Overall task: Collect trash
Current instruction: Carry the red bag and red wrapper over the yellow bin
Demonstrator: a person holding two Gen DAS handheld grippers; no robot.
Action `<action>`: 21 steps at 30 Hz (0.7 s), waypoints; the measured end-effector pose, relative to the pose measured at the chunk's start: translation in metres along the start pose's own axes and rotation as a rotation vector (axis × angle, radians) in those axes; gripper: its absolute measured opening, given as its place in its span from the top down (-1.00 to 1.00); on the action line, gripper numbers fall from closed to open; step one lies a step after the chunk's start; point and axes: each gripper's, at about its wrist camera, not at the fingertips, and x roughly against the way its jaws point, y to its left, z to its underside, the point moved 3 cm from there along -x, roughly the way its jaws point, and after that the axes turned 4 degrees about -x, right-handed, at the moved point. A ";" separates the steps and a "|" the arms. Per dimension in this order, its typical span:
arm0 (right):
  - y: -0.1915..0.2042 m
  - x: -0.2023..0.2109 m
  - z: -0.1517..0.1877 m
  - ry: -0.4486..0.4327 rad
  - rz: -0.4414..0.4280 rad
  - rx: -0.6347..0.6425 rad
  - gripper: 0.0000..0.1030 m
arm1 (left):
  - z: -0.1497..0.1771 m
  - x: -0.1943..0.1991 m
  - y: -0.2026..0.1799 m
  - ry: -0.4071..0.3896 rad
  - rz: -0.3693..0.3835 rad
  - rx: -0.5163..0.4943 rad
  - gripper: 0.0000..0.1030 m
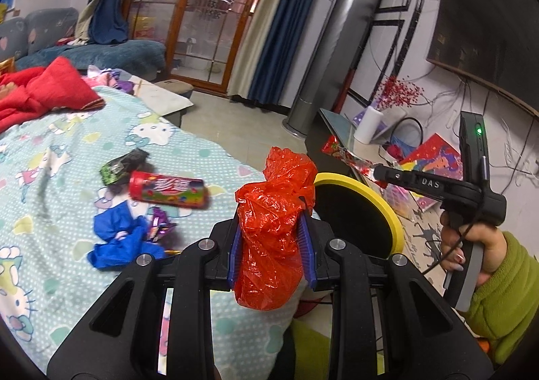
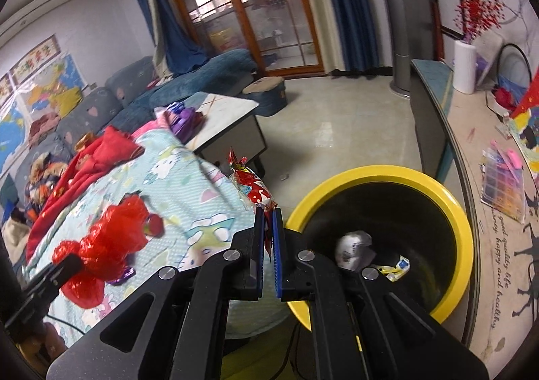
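My left gripper (image 1: 273, 225) is shut on a crumpled red plastic bag (image 1: 274, 221), held above the bed's near edge, left of the yellow-rimmed black bin (image 1: 387, 205). From the right wrist view the same red bag (image 2: 104, 242) hangs at the left. My right gripper (image 2: 268, 232) is shut on a red snack wrapper (image 2: 251, 184), just left of the bin (image 2: 448, 205). In the left wrist view that wrapper (image 1: 343, 152) sticks out of the right gripper (image 1: 379, 174) over the bin. On the bed lie a red candy tube (image 1: 168, 190), a blue wrapper (image 1: 123, 242), a dark packet (image 1: 123, 164) and a purple wrapper (image 1: 160, 223).
The bin holds a white crumpled wad (image 2: 353, 250) and a small yellow-blue packet (image 2: 399, 267). A red garment (image 1: 43, 90) lies on the patterned bed sheet (image 1: 67, 144). A low table (image 2: 225, 110) stands beyond the bed, a cluttered TV counter (image 2: 488, 178) to the right.
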 end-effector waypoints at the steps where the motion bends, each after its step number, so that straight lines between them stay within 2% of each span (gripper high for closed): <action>1: -0.005 0.000 -0.001 -0.001 0.001 -0.012 0.91 | 0.000 -0.002 -0.004 0.002 0.003 -0.007 0.58; 21: -0.082 0.012 -0.005 -0.039 0.093 -0.194 0.91 | -0.003 -0.052 -0.069 0.058 0.088 -0.173 0.58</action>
